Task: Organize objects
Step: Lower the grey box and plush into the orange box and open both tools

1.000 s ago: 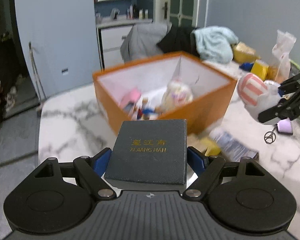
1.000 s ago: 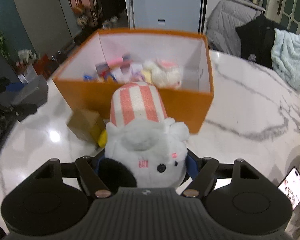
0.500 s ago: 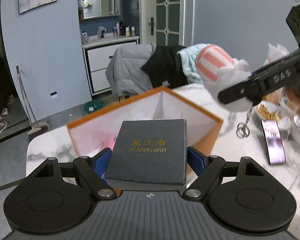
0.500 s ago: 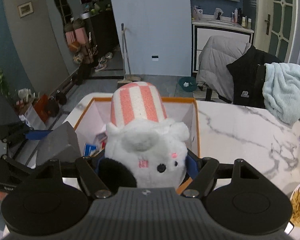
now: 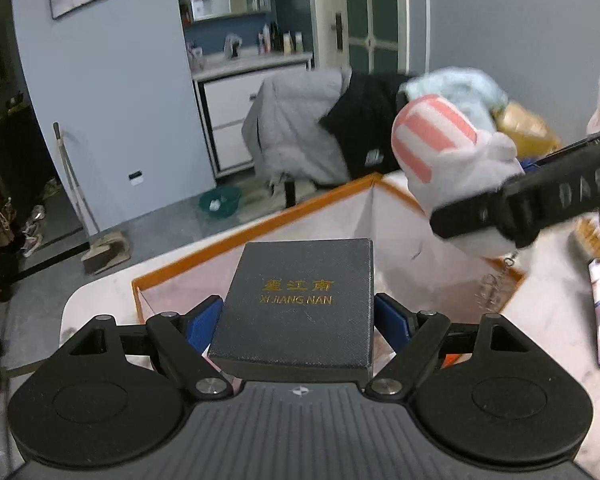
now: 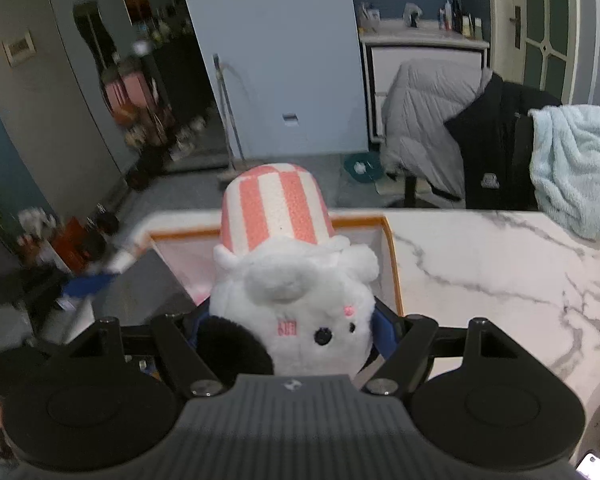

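Gift box (image 5: 298, 302), dark grey with gold "XI JIANG NAN" lettering, sits pinched in the left gripper (image 5: 299, 322) above the orange box (image 5: 256, 232), whose contents have dropped from sight since a second ago. Right wrist view: the right gripper (image 6: 292, 332) clamps a white plush toy (image 6: 290, 300) with a pink-striped hat, now raised over that box's rim (image 6: 392, 264).

Left gripper (image 5: 298, 320) clamps dark gift box (image 5: 300, 300) above orange box (image 5: 260, 232); right gripper (image 5: 520, 208) grips plush toy (image 5: 452, 160).

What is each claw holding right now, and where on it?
Left claw: dark gift box, by its two sides. Right claw: plush toy, by its lower body.
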